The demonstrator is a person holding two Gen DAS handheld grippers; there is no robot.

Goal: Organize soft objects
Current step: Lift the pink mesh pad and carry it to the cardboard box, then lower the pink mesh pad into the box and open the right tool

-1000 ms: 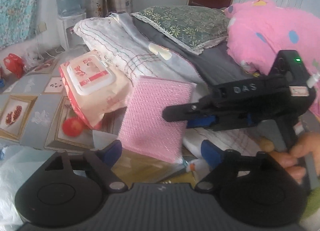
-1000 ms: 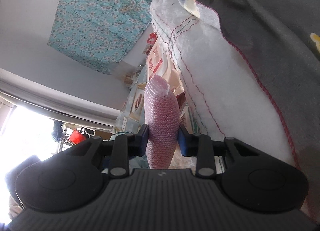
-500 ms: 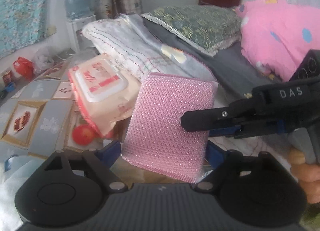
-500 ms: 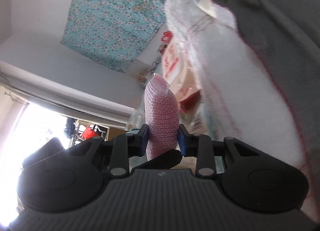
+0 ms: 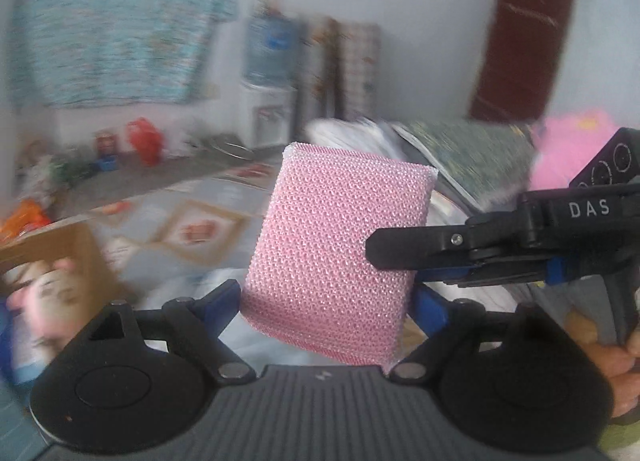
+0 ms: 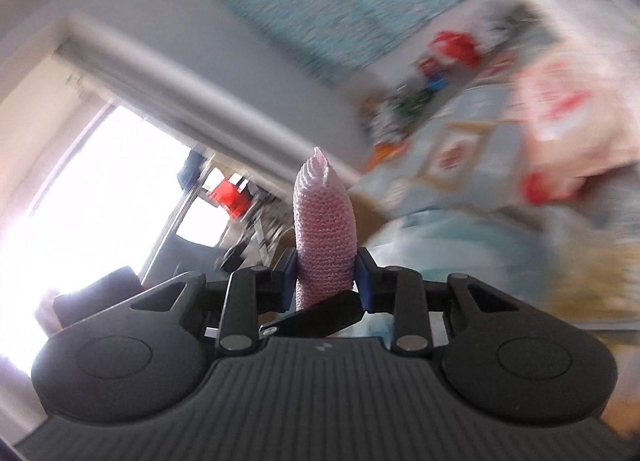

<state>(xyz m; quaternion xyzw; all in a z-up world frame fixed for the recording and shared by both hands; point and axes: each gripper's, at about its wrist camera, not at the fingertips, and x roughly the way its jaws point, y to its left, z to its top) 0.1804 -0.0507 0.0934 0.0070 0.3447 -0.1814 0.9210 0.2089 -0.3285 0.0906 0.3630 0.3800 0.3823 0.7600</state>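
Pink sponge point(image 5: 336, 253): in the centre of the left wrist frame, lifted in the air, flat face to the camera.
Right gripper point(image 6: 325, 281): pinching the pink sponge by its edge, one pad on each face.
Left gripper point(image 5: 328, 305): spread wide; the sponge's lower part stands between its fingers, contact not clear.
Background: blurred room.

Your flat pink sponge pad point(image 5: 336, 257) wears a bumpy, shiny net skin. The black plastic right gripper point(image 5: 404, 257) pinching it at the middle right looks smooth and dull. At the lower left, the brown cardboard box point(image 5: 52, 245) looks dry and papery.
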